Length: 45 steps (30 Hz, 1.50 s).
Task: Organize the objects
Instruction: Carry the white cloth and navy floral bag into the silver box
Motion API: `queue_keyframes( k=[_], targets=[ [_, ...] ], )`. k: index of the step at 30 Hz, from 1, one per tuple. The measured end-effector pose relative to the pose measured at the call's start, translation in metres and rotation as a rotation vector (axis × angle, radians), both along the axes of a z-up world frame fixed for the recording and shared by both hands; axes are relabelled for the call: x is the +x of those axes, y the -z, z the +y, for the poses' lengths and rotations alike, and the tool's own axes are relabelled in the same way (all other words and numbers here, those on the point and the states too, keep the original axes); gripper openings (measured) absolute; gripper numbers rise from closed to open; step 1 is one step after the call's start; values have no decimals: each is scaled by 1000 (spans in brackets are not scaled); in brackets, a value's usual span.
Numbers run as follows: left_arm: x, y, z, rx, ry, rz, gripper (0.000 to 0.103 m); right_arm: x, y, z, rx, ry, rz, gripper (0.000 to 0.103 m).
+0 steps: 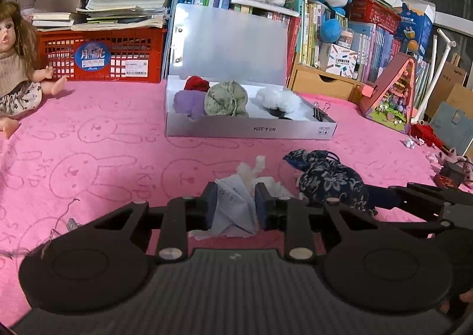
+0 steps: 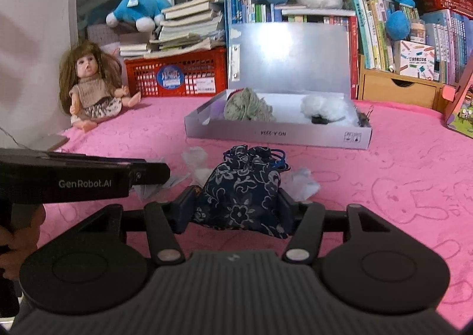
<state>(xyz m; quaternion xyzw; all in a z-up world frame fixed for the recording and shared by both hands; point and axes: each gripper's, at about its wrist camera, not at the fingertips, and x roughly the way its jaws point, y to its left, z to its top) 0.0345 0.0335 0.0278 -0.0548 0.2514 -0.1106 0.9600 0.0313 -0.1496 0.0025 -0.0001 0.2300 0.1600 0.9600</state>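
The left tongs (image 1: 232, 204) are clamped on a crumpled paper wad (image 1: 233, 207) lying on the pink blanket (image 1: 103, 142). Just beside them, the right tongs (image 2: 236, 206) squeeze a dark floral drawstring pouch (image 2: 242, 187). Beyond both, toward the blanket's far edge, the open silver box (image 1: 251, 129) holds yarn balls (image 1: 226, 98) and white fluff (image 1: 278, 98).

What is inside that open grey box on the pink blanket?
The grey box holds a red bundle, purple bundle, green cloth ball, white fluff and binder clips. Anything beneath them is hidden.
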Motion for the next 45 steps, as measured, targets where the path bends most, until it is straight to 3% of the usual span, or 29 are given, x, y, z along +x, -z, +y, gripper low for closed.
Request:
queue_keyframes(
  k=[11, 15, 19, 31, 42, 45],
  targets=[
    [2, -11, -7, 2, 9, -21, 32, -5, -16, -18, 95, 8, -37, 60],
    [3, -11, -7, 1, 12, -20, 32, -7, -17, -19, 59, 42, -69, 60],
    [3, -11, -8, 1, 12, -19, 32, -4, -18, -27, 101, 50, -54, 60],
    [13, -17, -11, 2, 23, -24, 32, 0, -21, -40, 96, 97, -67, 60],
    [45, -42, -8, 4, 32, -51, 32, 31, -40, -58, 134, 105, -43, 60],
    [55, -49, -9, 2, 32, -57, 32, 42, -44, -68, 187, 95, -8, 60]
  ],
)
